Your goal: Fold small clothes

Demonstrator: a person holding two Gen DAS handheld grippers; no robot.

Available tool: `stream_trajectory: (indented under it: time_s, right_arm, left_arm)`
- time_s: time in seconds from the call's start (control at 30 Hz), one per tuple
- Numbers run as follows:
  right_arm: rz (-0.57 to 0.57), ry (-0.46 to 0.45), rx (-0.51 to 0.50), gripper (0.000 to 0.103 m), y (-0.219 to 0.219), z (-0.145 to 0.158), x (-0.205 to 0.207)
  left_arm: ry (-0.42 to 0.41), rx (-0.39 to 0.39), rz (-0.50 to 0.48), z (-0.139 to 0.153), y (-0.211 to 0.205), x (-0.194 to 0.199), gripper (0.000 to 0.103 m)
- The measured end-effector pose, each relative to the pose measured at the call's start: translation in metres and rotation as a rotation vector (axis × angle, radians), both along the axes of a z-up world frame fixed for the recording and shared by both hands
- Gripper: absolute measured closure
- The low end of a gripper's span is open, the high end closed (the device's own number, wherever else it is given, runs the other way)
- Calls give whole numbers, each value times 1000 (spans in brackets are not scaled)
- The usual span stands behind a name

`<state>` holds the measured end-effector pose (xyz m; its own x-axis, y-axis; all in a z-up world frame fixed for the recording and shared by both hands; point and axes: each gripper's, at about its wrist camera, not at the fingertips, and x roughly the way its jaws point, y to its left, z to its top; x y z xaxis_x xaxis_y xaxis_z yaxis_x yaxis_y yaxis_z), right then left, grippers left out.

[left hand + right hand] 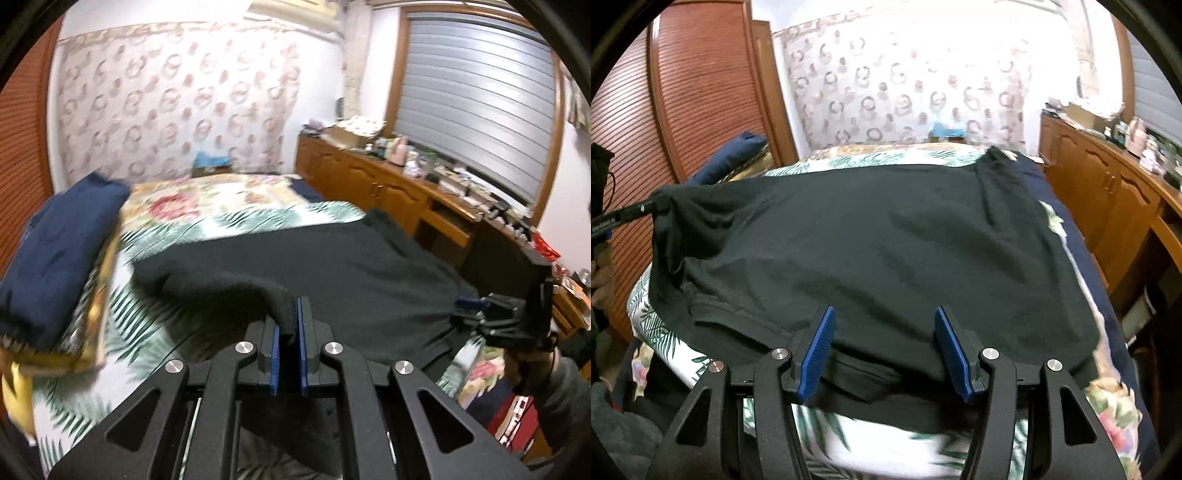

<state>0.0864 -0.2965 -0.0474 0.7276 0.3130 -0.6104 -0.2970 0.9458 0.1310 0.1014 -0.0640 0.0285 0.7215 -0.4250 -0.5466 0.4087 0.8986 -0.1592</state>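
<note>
Indoor light, even and fairly bright, source not visible. Right wrist view: upper wall [923,22] blown out to white glare. Black garment [871,251] reads dark, folds barely separable. Left wrist view: motion blur heavy on the left, navy folded cloth [59,251] and patterned curtain [166,103] smeared; cabinet clutter soft. Both views show fisheye bending, dark vignette at corners. Gripper fingers [820,350] sharp.

Shirt [871,251] lies on the bed [886,443]; folded garment [55,251] to its left, cabinets [1108,206] right
</note>
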Motion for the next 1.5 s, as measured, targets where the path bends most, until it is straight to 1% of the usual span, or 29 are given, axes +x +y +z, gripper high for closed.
stream_trajectory:
  time_s: [0.17,0.33,0.4,0.53,0.73,0.83,0.97,1.03,1.1,1.13,1.2,1.27,1.33,1.4,1.43,1.5]
  right_arm:
    - [-31,-10,16,45,-8,-1,-11]
    - [-66,-25,22,45,-14,2,-23]
    - [-80,-31,29,45,-12,3,-29]
    - [-98,-33,48,45,-15,2,-40]
    - [-129,-37,59,45,-13,3,-51]
    - [-142,-39,70,45,-15,4,-52]
    - [-156,-34,76,45,-11,2,-56]
    - [-162,-27,75,45,-13,1,-54]
    - [-168,-19,75,45,-15,1,-51]
    - [-171,-15,74,45,-16,1,-49]
    - [-178,-11,72,45,-16,3,-46]
    - [-184,-8,73,45,-17,5,-42]
    - [-185,-11,74,45,-17,8,-38]
    - [-182,-16,71,45,-16,10,-35]
    - [-179,-17,68,45,-13,13,-32]
    - [-168,-20,60,45,-10,13,-28]
  left_arm:
    - [-28,-15,-112,26,-46,19,94]
    - [-33,-3,-212,41,-91,34,95]
    - [-21,-15,-258,45,-110,40,94]
    - [-13,-11,-322,56,-144,46,94]
    - [-25,-14,-400,79,-187,51,94]
    - [-22,5,-425,79,-204,50,94]
    - [22,28,-426,63,-219,58,94]
    - [39,35,-421,55,-220,61,90]
    - [32,36,-421,53,-216,61,79]
    - [22,40,-416,53,-215,61,75]
    - [6,43,-412,53,-209,61,60]
    - [0,46,-407,52,-200,62,59]
    - [5,50,-395,48,-190,66,54]
    - [1,59,-375,43,-178,69,26]
    - [-6,67,-363,40,-169,71,23]
    - [-6,87,-343,32,-155,74,22]
